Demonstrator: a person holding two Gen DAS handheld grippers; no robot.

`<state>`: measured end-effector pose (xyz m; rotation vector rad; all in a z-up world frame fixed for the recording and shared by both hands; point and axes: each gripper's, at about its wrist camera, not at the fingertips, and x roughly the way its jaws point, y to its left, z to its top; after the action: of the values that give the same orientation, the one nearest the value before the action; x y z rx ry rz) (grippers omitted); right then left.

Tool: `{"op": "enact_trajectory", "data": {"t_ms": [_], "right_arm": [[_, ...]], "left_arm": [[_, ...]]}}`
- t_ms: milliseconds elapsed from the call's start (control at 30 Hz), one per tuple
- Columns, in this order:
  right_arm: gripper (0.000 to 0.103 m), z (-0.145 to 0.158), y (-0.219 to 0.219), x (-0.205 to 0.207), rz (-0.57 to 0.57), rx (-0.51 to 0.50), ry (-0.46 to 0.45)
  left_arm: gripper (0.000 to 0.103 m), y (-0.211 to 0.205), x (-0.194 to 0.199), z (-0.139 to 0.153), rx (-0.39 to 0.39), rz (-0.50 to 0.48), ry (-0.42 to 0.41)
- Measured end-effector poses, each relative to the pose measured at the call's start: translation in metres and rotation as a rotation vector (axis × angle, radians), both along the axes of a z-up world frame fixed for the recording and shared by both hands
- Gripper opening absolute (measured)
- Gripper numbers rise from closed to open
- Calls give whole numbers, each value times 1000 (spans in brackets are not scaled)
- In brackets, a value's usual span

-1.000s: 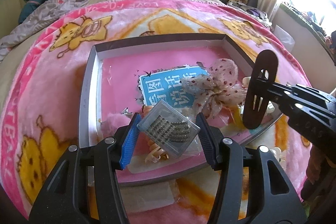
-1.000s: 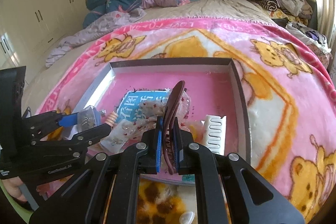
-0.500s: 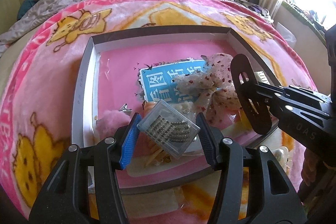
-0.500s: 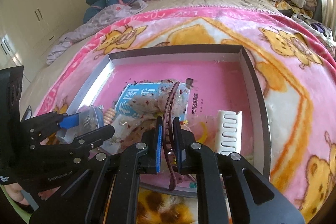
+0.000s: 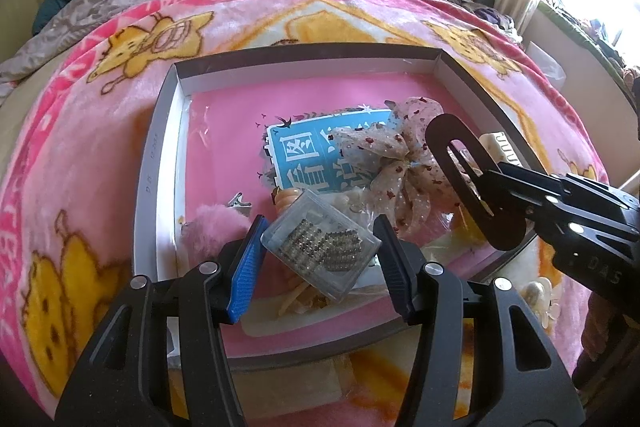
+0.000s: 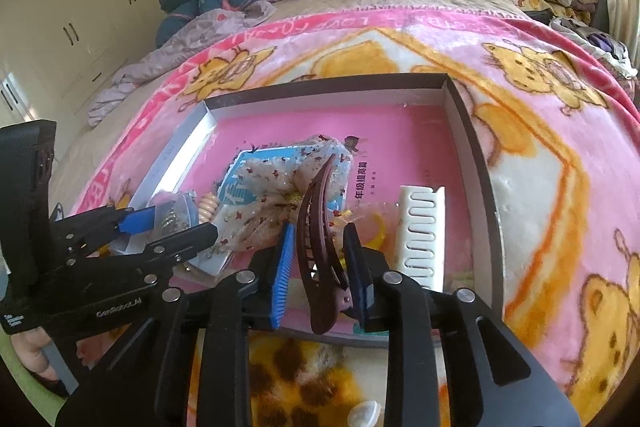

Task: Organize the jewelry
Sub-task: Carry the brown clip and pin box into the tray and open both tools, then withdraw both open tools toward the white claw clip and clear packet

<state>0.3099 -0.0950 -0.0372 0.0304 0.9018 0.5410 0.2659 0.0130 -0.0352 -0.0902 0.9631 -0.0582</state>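
Hanging between the parted jaws of the right gripper [image 6: 318, 263], the brown hair clip [image 6: 320, 243] is standing nearly upright, its long axis running from the tip near the bow down past the front rim of the tray [image 6: 472, 131]. Those jaws have just been opening; the blue pad on the left is showing a gap, and the clip is leaning on the right-hand finger, so it is coming loose rather than being squeezed. Directly under it is lying the pink floor of the tray, so the drop is looking short and straight down. The clip is dark, glossy, curved, with a slotted middle.

Sitting just left of it, the spotted gauze bow [image 6: 280, 195] is covering a blue card [image 5: 312, 155]; a white comb [image 6: 422, 231] is lying just right.

Gripping a small clear box of rhinestone pieces [image 5: 320, 247], the left gripper [image 5: 318, 267] is holding it over the tray's near left part, pads pressing both ends.

All of it is resting on a pink blanket [image 5: 100, 147].
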Motion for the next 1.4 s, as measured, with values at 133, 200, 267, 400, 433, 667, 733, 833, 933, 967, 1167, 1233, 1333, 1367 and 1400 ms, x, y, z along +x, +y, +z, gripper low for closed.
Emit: {"op": "enact_trajectory", "data": {"t_ms": [133,200,267,400,433,667,733,833,933,967,1167,1233,1333,1367,1400], "right_arm": [[30,5,-5,-6,-5,-2,-14],[31,7,-7,-9,-8,-7,-20],[32,9,-10,-12,-11,-8,-23],[35,13,-13,-17,-16,-5,-29],[36,14,-14,-18,-18,-3,-31],[56,25,-22,-29,-30,7,-58],[63,30,-26,-35,-37,14,-68],[69,38,-31,-43,-42,26,-85],[74,45,-35,-53,-43,32,-102],[75,48,-37,-57,-44,34,-109],[79,58,-44,-78,-48,40,-134],[79,60,-46,-83,-50,39,-140],[79,63,-48,-93,-54,42,-145],[79,64,-49,-96,-54,44,-146],[79,65,-50,-100,-53,45,-149]], "left_arm": [[53,-1,-2,1,0,1,-6],[53,0,-3,3,1,2,-9],[53,0,-4,5,-3,3,-10],[61,1,-8,12,-7,6,-19],[61,1,-9,13,-8,7,-20],[73,3,-19,27,-39,13,-35],[80,4,-24,33,-38,17,-43],[88,4,-30,40,-39,23,-56],[92,3,-40,48,-36,24,-72],[92,3,-42,50,-35,24,-75],[93,2,-59,60,-31,30,-93],[93,1,-66,63,-30,30,-102],[93,1,-75,66,-26,32,-111],[93,1,-78,67,-25,33,-115],[93,1,-81,68,-27,34,-117]]}}
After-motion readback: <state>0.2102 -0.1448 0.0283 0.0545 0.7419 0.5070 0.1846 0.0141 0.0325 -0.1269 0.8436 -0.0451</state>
